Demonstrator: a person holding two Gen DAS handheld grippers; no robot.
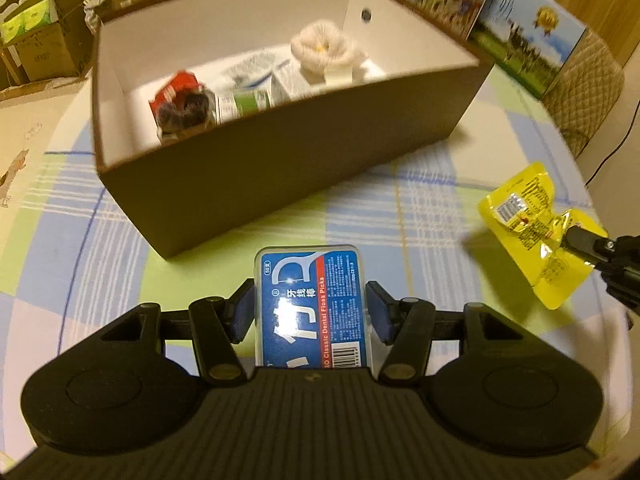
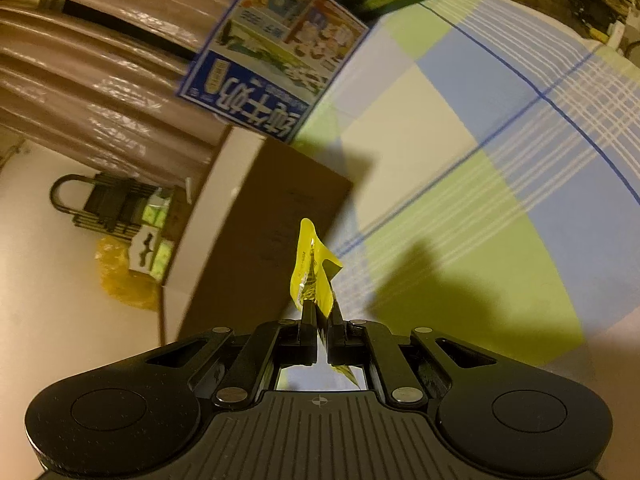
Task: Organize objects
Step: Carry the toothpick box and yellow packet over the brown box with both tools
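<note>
While the left claw (image 1: 311, 312) clamps the floss box (image 1: 310, 304), the right claw (image 2: 319, 320) pinches a yellow packet (image 2: 312, 276).

Tablecloth (image 1: 120, 240): checked in blue, green and cream — covers the table.
Printed cartons (image 1: 528, 32): stand behind the table, one showing a hot-air balloon.
Cardboard boxes (image 1: 36, 40): stacked at the far left — green packs inside.

Setting: a lived-in home room. Indicators: a desk with a checked tablecloth (image 1: 120, 216), stacked cardboard boxes (image 1: 36, 36) on the floor, milk cartons (image 1: 524, 36) and a quilted chair back (image 1: 584, 92).
</note>
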